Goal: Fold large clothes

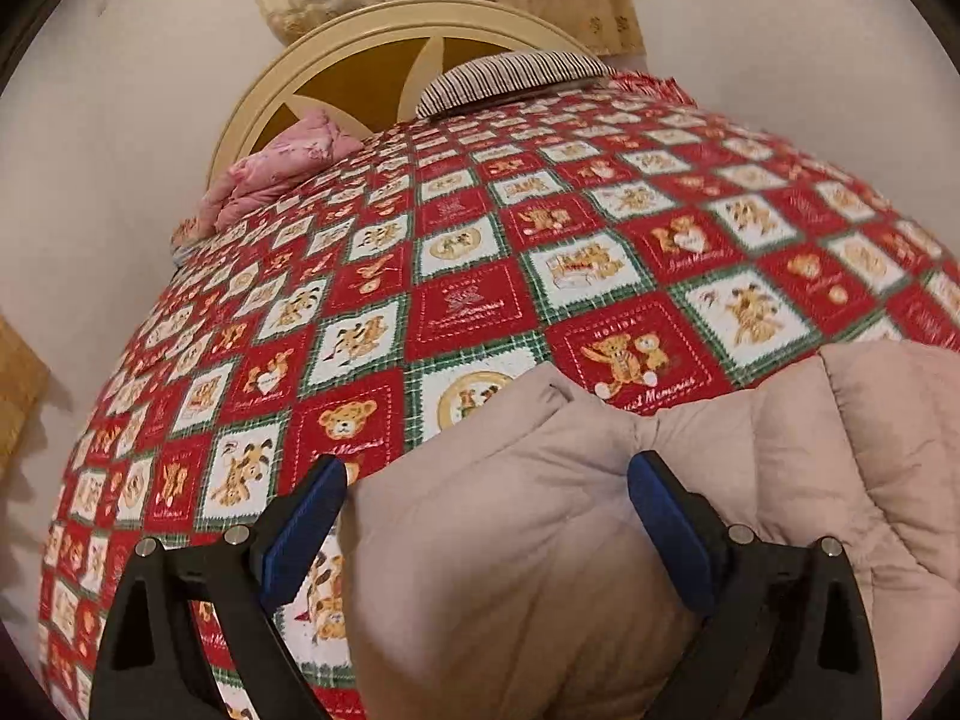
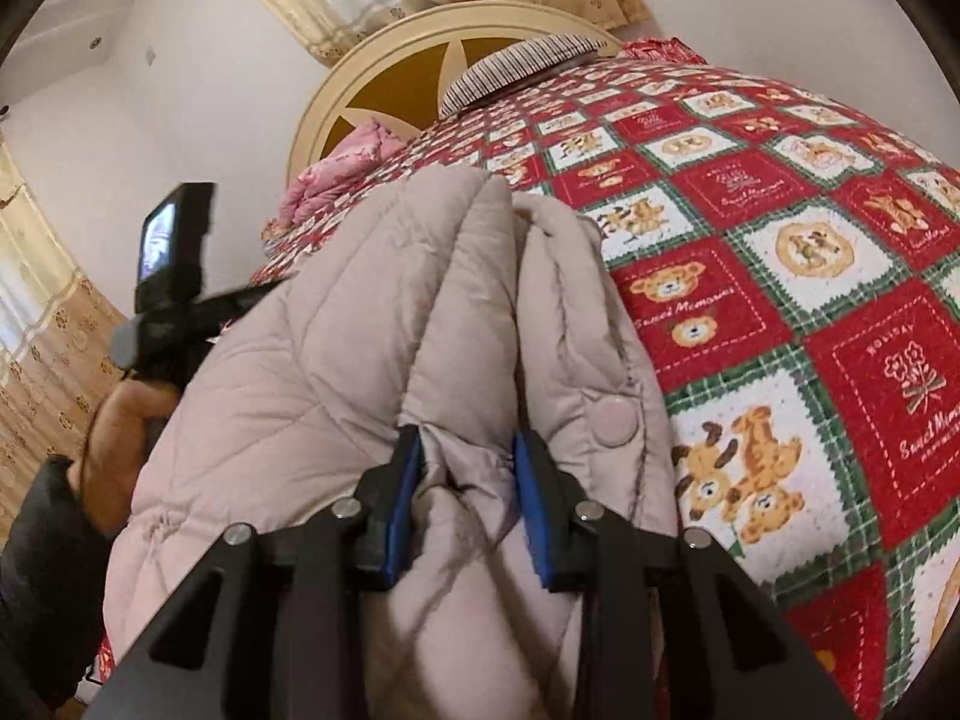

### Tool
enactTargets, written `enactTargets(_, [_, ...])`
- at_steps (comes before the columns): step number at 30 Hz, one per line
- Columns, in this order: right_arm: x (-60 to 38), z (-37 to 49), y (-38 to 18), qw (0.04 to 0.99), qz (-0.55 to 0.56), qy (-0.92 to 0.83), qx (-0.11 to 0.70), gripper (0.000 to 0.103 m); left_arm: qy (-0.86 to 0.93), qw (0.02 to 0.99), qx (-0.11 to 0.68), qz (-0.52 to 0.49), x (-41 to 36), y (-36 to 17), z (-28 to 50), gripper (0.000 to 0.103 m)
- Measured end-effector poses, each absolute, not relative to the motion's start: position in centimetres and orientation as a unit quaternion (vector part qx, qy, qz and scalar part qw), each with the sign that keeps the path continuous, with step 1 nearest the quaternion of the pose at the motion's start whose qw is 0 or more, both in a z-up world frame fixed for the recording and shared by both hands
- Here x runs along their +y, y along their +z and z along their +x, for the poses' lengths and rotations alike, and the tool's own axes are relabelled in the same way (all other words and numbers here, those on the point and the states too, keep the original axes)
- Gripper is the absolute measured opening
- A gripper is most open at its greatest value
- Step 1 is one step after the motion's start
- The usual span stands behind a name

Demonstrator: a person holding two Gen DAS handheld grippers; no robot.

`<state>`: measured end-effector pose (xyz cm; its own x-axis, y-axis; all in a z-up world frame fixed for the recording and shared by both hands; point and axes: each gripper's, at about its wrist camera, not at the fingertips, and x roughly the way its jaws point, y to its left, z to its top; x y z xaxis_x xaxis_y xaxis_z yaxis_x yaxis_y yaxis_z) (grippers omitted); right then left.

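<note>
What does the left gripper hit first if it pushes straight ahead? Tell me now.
Almost at once, the beige quilted jacket: a puffy fold already sits between the left gripper's wide-open fingers. Beyond that lies the teddy-bear bedspread, though depth is hard to judge.

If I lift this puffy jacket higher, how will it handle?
Probably floppy: the quilted jacket droops around the right gripper. Likely light for its bulk, being puffed padding. The open left gripper grips nothing, so that side may sag.

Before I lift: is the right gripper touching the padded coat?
Touching. In the right wrist view, the right gripper has both blue pads pinching a fold of the padded coat.
</note>
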<state>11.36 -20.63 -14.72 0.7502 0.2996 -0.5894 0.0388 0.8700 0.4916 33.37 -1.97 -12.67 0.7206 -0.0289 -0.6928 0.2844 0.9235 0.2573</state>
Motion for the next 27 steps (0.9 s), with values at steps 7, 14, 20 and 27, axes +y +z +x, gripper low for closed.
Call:
enactTargets(7, [-21.0, 11.5, -14.9, 0.902, 0.255, 0.070, 0.342, 0.032, -0.068, 0.916, 0.344, 0.196, -3.7, -14.3, 33.3, 0.096])
enactTargets(14, [-21.0, 11.5, -14.9, 0.903, 0.253, 0.068, 0.340, 0.032, -0.067, 0.917, 0.340, 0.198, -3.6, -14.2, 33.4, 0.096])
enactTargets(20, [-21.3, 11.5, -15.1, 0.899, 0.267, 0.077, 0.338, 0.032, -0.096, 0.899, 0.382, 0.194, -2.3, -10.9, 31.8, 0.096])
enactTargets(27, [-21.3, 11.5, -14.9, 0.901, 0.265, 0.076, 0.335, 0.032, -0.166, 0.914, 0.346, 0.133, -0.7, -4.4, 21.9, 0.096])
